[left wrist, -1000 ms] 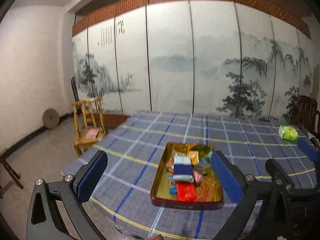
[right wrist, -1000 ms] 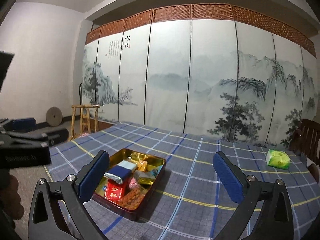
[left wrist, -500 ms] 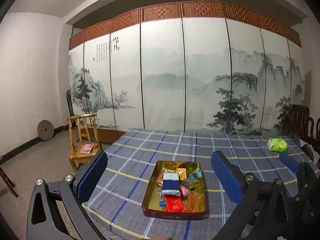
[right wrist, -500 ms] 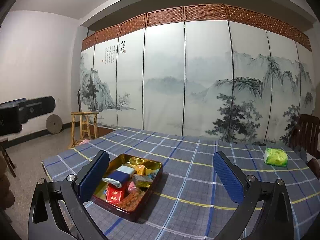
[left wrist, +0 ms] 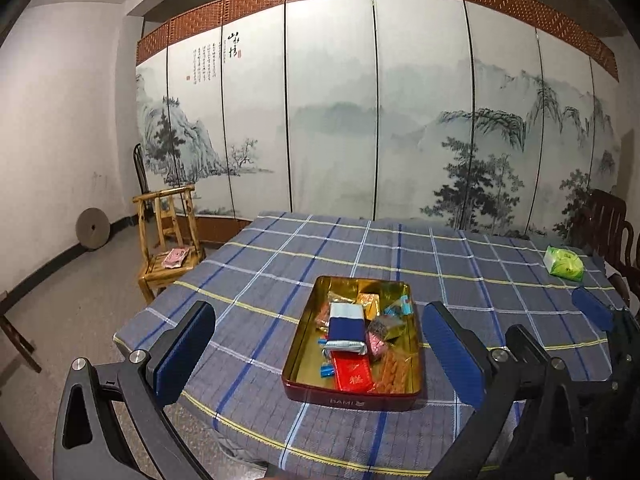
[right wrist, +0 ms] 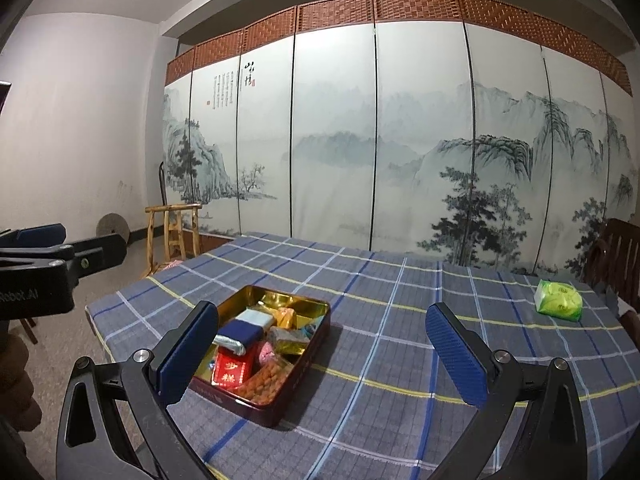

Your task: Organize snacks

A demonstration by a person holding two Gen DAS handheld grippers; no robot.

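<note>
A dark red tin with a gold inside sits on the blue plaid table. It holds several wrapped snacks, among them a blue and white pack and a red packet. My left gripper is open and empty, held above the table's near edge with the tin between its fingers in view. My right gripper is open and empty, to the right of the tin. A green snack pack lies at the table's far right.
A wooden chair with a pink item on its seat stands left of the table. Dark wooden chairs stand at the right edge. A painted folding screen backs the table. A stone disc leans on the left wall.
Both grippers have pulled back and tilted up, so the tin looks smaller and lower. Both stay open and empty. The tin and green pack have not moved.
</note>
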